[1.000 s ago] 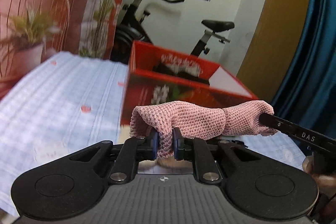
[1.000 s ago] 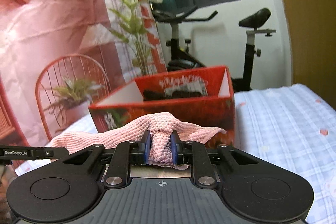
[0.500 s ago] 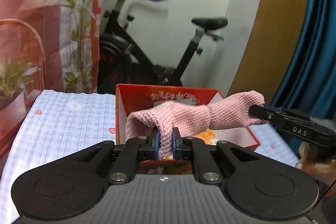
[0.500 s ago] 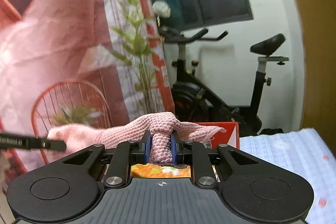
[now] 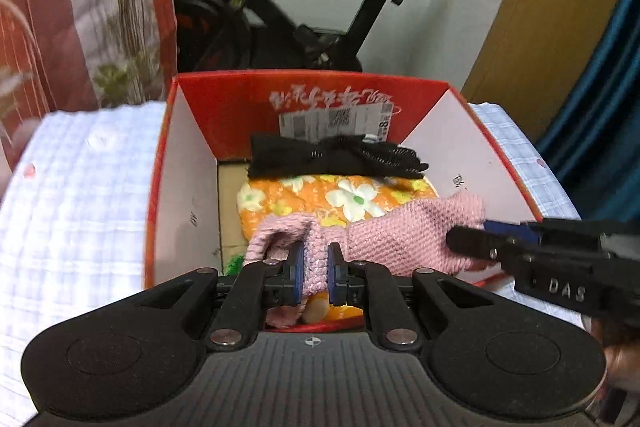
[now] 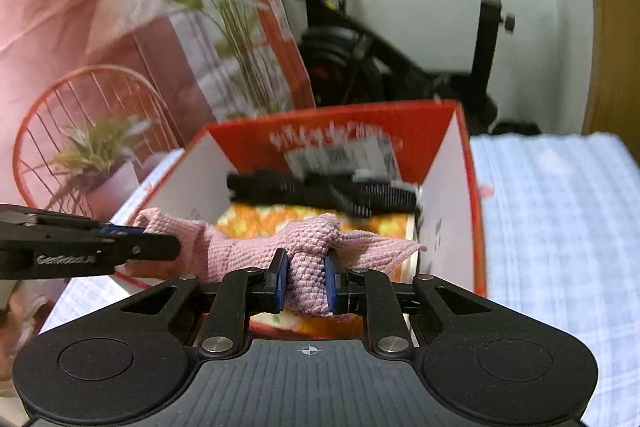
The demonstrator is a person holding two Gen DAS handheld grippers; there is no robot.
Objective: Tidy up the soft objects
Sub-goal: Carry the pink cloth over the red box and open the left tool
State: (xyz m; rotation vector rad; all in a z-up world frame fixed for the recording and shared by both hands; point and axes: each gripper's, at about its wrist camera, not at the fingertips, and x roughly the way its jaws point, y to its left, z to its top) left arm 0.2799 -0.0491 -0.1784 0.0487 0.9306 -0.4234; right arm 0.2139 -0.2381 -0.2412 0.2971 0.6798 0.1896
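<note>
A pink knitted cloth hangs stretched between both grippers, over the open red box. My left gripper is shut on one bunched end of it. The right gripper is shut on the other end and shows in the left wrist view as a black finger at the right. Inside the box lie an orange flowered cloth and a black lace piece behind it.
The box stands on a bed with a pale blue checked sheet. Behind it are an exercise bike, a tall green plant, a red wire chair with a potted plant and a blue curtain.
Both grippers carried the pink cloth from in front of the box to above its opening and tipped downward, so the box's inside and the cloths in it now show.
</note>
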